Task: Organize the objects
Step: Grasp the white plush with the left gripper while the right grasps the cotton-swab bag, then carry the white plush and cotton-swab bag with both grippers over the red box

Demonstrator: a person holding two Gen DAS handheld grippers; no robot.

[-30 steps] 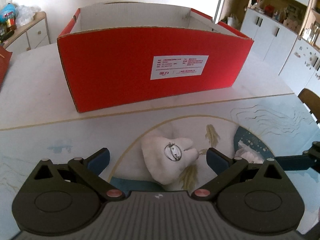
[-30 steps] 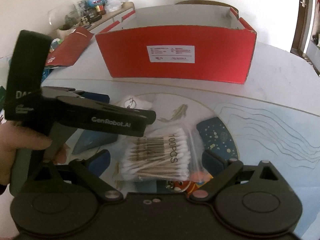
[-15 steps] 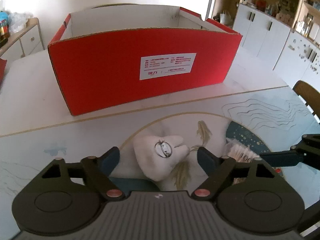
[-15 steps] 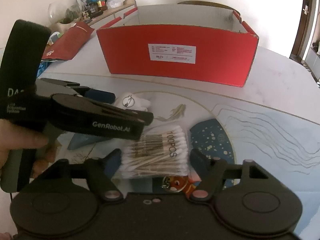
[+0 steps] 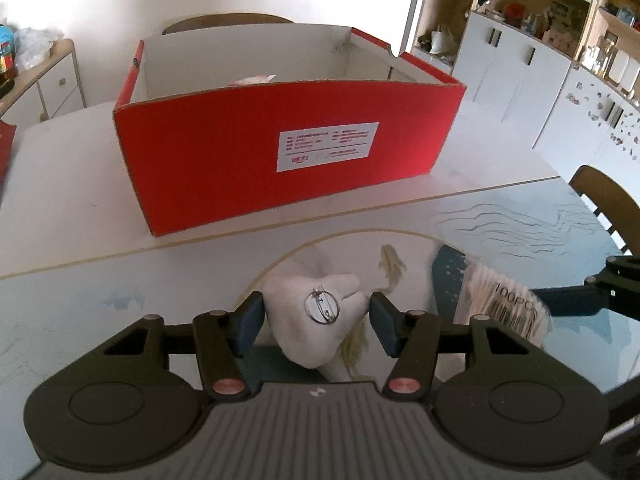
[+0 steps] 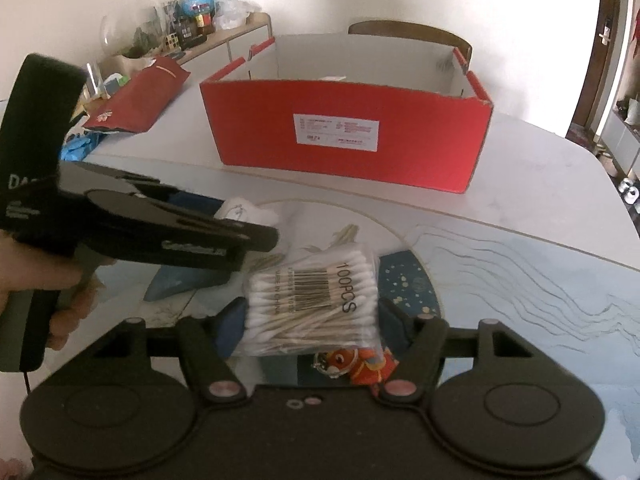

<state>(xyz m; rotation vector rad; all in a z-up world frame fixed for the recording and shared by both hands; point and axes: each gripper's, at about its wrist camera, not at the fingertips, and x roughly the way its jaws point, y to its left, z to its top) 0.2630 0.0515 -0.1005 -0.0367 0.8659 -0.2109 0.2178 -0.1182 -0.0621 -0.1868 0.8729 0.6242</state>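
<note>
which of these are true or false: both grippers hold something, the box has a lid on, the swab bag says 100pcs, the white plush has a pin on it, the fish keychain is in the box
1. Both grippers hold something. True: the left gripper is closed on the white plush brooch, the right gripper on the cotton swab bag.
2. The red cardboard box has a lid on. False: its top is open.
3. The swab bag reads 100PCS. True.
4. The plush carries a round metal pin. True.
5. The orange fish keychain is in the box. False: it lies on the table, below the swab bag.
</note>
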